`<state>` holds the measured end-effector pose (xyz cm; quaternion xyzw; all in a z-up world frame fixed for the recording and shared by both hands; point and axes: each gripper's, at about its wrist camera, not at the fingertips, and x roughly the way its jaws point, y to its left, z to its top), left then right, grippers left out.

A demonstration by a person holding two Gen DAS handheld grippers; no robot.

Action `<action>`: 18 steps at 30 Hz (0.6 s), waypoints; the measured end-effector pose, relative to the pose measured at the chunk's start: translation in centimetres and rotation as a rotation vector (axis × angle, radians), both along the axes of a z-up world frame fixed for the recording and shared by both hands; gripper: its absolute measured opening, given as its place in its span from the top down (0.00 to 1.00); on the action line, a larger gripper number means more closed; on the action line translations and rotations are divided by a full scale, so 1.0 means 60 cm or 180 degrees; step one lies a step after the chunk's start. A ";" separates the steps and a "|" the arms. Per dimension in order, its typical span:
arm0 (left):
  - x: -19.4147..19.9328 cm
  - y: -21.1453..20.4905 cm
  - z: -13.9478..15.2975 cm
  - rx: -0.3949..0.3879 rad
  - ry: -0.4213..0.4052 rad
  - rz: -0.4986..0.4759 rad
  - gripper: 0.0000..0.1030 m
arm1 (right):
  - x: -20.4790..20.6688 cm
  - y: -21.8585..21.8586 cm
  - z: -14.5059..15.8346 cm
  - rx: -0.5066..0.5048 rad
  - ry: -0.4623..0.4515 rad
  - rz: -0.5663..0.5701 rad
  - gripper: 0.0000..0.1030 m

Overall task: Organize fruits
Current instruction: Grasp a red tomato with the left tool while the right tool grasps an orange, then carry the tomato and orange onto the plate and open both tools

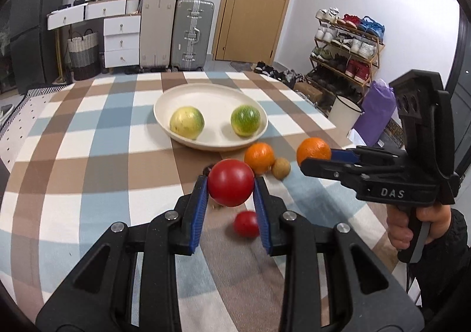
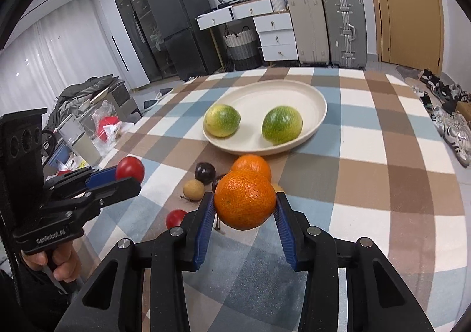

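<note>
My left gripper (image 1: 231,185) is shut on a red round fruit (image 1: 231,177), held just above the checked tablecloth; the right wrist view shows the same gripper (image 2: 129,175) and fruit (image 2: 129,168). An orange (image 2: 245,199) is lifted off the cloth in my right gripper (image 2: 244,199), whose blue pads press its sides; from the left wrist it (image 1: 313,150) shows at the right. A cream plate (image 1: 212,98) (image 2: 265,96) beyond both grippers holds two green-yellow fruits (image 1: 187,121) (image 1: 245,120).
On the cloth before the plate lie a second orange (image 2: 252,163), a small brown fruit (image 2: 193,189), a dark plum (image 2: 205,171) and a small red fruit (image 1: 246,223). The table's right edge (image 1: 329,123) drops toward a white bucket (image 1: 344,111) and shoe rack (image 1: 347,46).
</note>
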<state>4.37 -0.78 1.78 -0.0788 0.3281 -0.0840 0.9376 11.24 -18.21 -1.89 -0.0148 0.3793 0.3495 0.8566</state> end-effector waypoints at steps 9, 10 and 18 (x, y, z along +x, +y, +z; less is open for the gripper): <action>0.043 0.021 0.036 0.0035 -0.0095 0.0135 0.73 | 0.015 -0.014 0.049 0.0102 -0.0154 -0.0032 0.60; 0.047 0.024 0.039 0.0028 -0.0103 0.0152 0.73 | 0.018 -0.014 0.055 0.0106 -0.0169 -0.0030 0.60; 0.084 0.050 0.049 0.0082 -0.0146 0.0324 0.73 | 0.041 -0.005 0.085 0.0107 -0.0257 -0.0029 0.60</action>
